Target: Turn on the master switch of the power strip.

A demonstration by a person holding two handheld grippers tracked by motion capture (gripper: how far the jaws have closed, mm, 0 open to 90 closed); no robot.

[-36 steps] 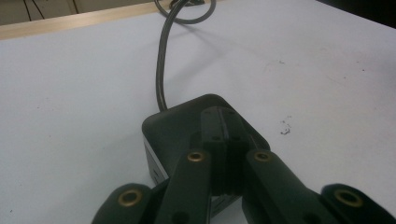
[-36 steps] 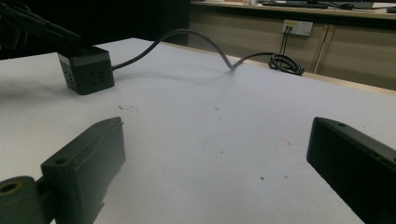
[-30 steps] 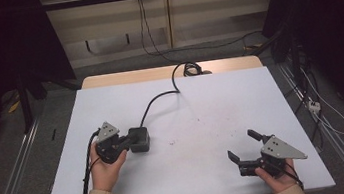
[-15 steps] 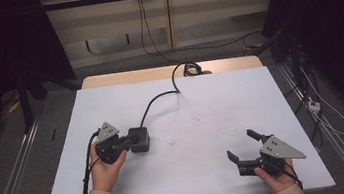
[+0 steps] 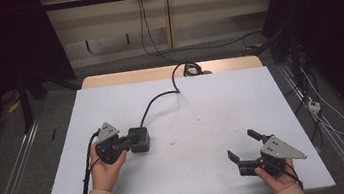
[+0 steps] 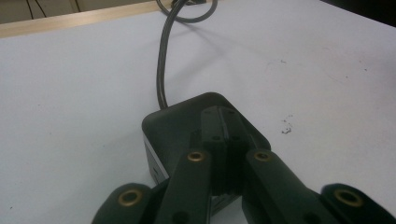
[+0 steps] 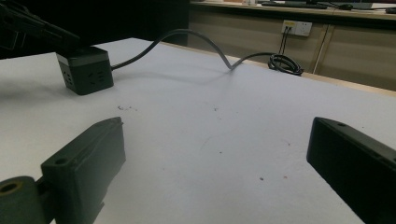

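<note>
Presently: power cube with cable on worktop, left-centre, left gripper closed flat atop it, seemingly steadying; right gripper wide, empty, well apart.

On the white table, the only obstacles are the black power cube at about 9 o'clock from centre and its cable running toward 12 o'clock to a coil at the far edge. The left gripper rests pressed together on the cube's top. From centre toward 3 o'clock and 6 o'clock the surface lies open; the right gripper, jaws spread, sits at 5 o'clock with bare table ahead.
</note>
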